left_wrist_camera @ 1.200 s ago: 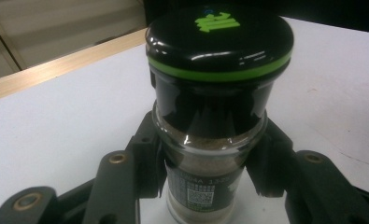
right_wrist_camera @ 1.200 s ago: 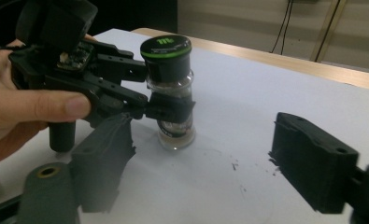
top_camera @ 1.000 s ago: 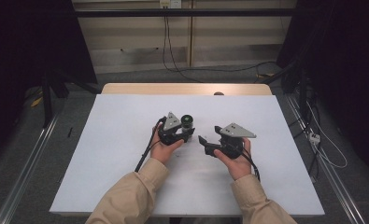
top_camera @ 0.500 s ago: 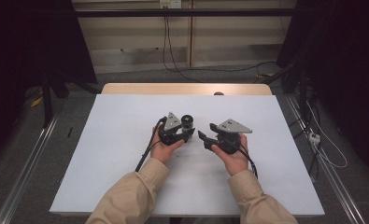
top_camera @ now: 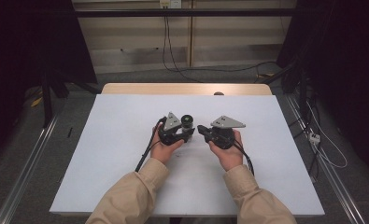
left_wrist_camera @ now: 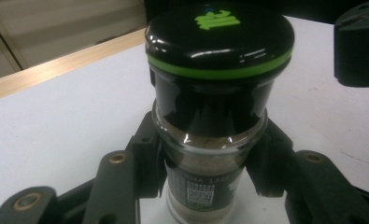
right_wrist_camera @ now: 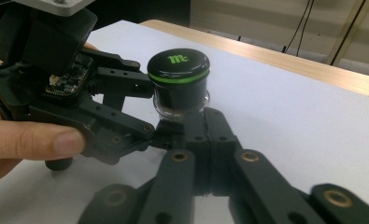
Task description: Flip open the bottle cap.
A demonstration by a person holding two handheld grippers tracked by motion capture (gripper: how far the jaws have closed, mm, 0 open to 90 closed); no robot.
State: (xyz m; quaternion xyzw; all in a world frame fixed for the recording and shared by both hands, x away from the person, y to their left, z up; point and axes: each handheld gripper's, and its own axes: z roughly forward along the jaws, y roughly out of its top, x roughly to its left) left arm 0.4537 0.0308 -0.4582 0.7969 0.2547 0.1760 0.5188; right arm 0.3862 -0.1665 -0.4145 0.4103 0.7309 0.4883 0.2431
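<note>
white desk (top_camera: 117, 154), dim room behind. left claw (top_camera: 188, 132) is clamped round a spice jar (left_wrist_camera: 210, 140) standing mid-desk, black lid up. right claw (top_camera: 202, 129) is pinched closed, tips right beside the jar.

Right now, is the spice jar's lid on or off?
On. The black, green-ringed lid sits on top of the spice jar, which stands upright between the left gripper jaws.
</note>
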